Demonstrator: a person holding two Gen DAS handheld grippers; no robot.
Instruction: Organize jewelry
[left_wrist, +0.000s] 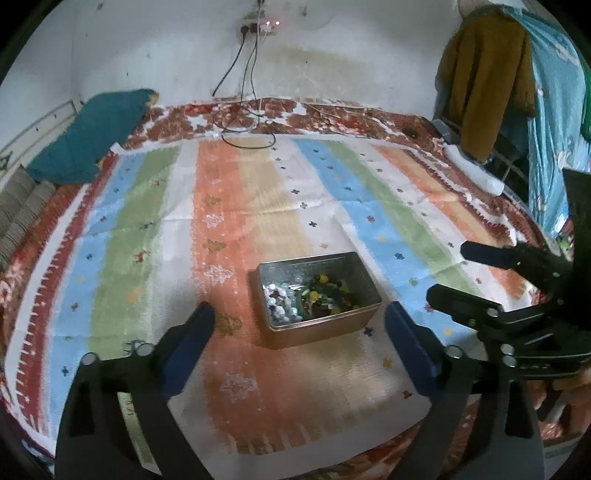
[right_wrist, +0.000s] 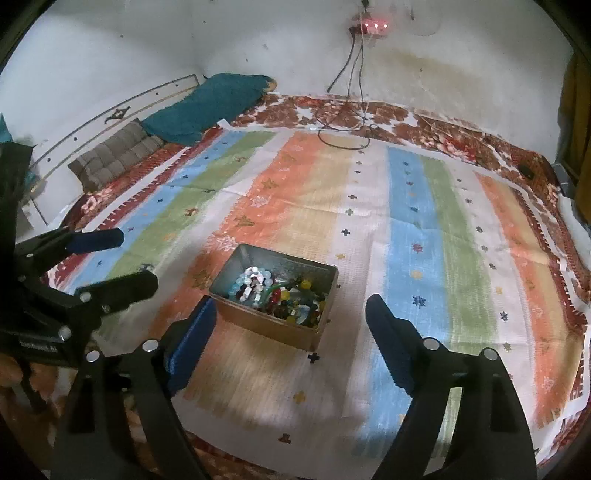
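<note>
Your left gripper (left_wrist: 300, 325) stands spread wide with nothing between its blue-padded fingers (left_wrist: 192, 332), and your right gripper (right_wrist: 291, 317) is spread just as wide and empty; each one's base is cut off by the bottom edge of its own view. In the left wrist view the right gripper shows again at the right edge, partly out of frame, with part of your hand (left_wrist: 576, 384) below it.

The open rectangular metal tin (left_wrist: 364, 280) sits in the lower centre of both views, ahead of both grippers and apart from them. It holds the jewelry (left_wrist: 314, 295): a jumble of white, pale blue, yellow, green and dark red beads, too small and tangled to separate into single pieces. Its near wall hides whatever lies low against it.

The tin rests on a striped cloth (left_wrist: 221, 206) in blue, green, white, orange and tan bands with small cross and star motifs, spread over a red-and-white floral cover (left_wrist: 332, 118). A teal cushion (left_wrist: 92, 136) lies at upper left, a grey-brown quilted pillow (right_wrist: 114, 155) beside it. Black cables (left_wrist: 243, 74) run down the stained white wall from a socket board (right_wrist: 373, 27) with red lights. Mustard and turquoise cloths (left_wrist: 487, 74) hang at upper right.

White lettering on the left gripper's body in the right wrist view is too blurred to read.
</note>
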